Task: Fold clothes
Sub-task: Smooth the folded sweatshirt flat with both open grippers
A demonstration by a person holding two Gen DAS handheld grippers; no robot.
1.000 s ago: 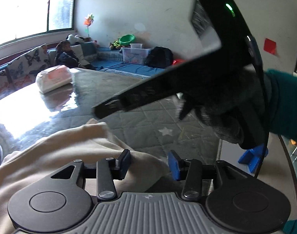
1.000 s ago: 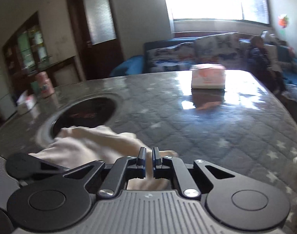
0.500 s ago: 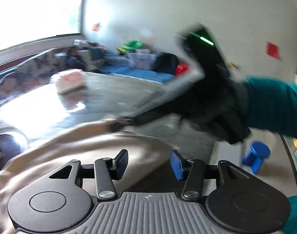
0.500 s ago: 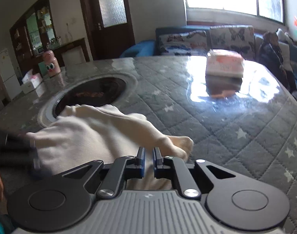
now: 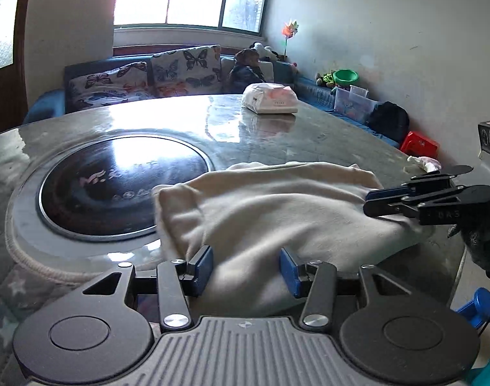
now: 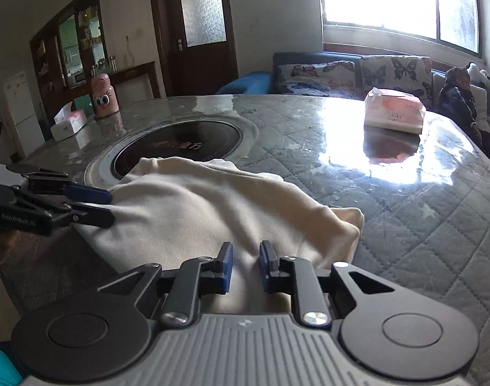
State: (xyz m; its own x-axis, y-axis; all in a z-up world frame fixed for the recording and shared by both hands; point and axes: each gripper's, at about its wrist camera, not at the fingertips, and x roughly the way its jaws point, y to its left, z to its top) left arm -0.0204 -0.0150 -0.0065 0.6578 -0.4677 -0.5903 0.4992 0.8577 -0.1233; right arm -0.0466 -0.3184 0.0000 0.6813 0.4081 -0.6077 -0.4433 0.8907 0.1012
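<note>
The cream garment (image 5: 277, 206) lies lengthwise between both grippers on the desk (image 6: 390, 173). The right gripper (image 6: 245, 265) is opening over its end, seemingly releasing it. The left gripper (image 5: 245, 268) stands open over the other end, grasping nothing.

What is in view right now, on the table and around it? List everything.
garment: one, cream, near table edge, partly over the hob
hob: one, black, round, set into the table
table: one, grey, quilted star cover
tissue pack: one, white and pink, far side
pink bottle: one, far left corner
tissue box: one, beside the bottle
sofa: butterfly cushions, under window
left gripper: open, garment between fingers
right gripper: jaws opening, over garment
</note>
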